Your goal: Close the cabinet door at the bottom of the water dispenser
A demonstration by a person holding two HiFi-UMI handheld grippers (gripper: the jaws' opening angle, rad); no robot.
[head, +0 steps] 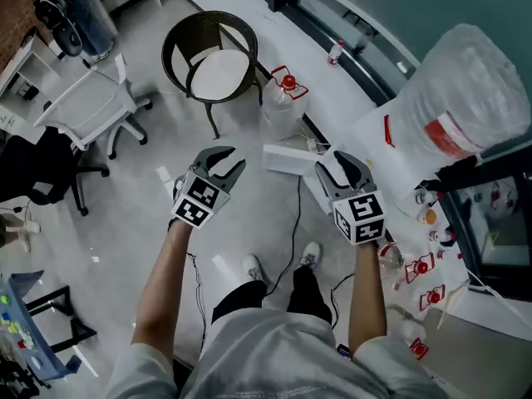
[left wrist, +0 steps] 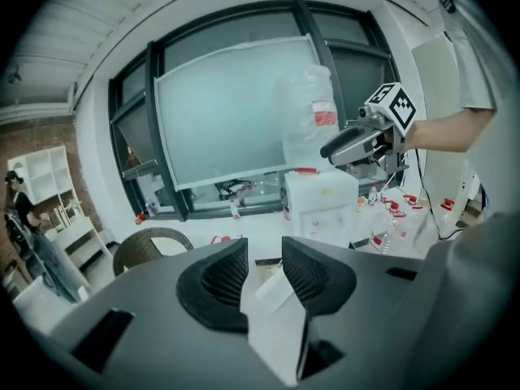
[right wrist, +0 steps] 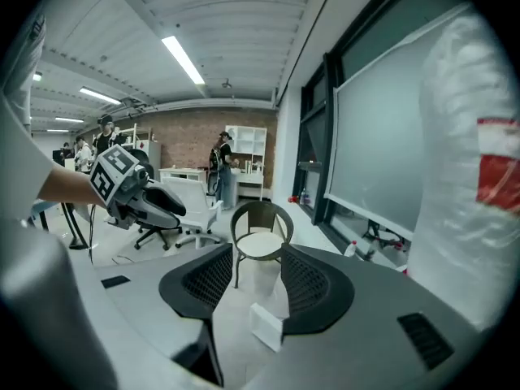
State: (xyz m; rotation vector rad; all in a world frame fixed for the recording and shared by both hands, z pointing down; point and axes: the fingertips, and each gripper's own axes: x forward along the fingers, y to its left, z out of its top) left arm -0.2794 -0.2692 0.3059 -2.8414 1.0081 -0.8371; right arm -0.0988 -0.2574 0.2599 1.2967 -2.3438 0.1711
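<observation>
1. Person stands looking down. Both bare forearms reach forward side by side, well apart.
2. Left gripper [head: 237, 158] is at the end of the left forearm, tilted down toward the floor and angled slightly right. Its marker cube faces up.
3. Right gripper [head: 328, 161] is at the end of the right forearm, also tilted down, angled slightly left. The two tips converge.
4. Left gripper: jaws spread, nothing clamped, pads bare in the left gripper view.
5. Right gripper: jaws spread, released, nothing between the pads but floor beyond.
6. White flat cabinet door panel [head: 284, 160] stands swung out low by the floor, between the two gripper tips in the head view and closer to the right one. It shows through each jaw gap, beyond the pads and not touched.
7. White boxy water dispenser [left wrist: 321, 205] is on the right, by the dark-framed window.
8. Large clear plastic water bottle with red label [head: 465, 98] sits on top of the dispenser.
9. Dark round wicker chair with white seat [head: 218, 56] is far, left of the door panel.
10. White swivel office chair [head: 91, 102] is far left.
11. Thin black cable [head: 297, 219] runs across the grey floor near the person's white sneakers [head: 309, 254].
</observation>
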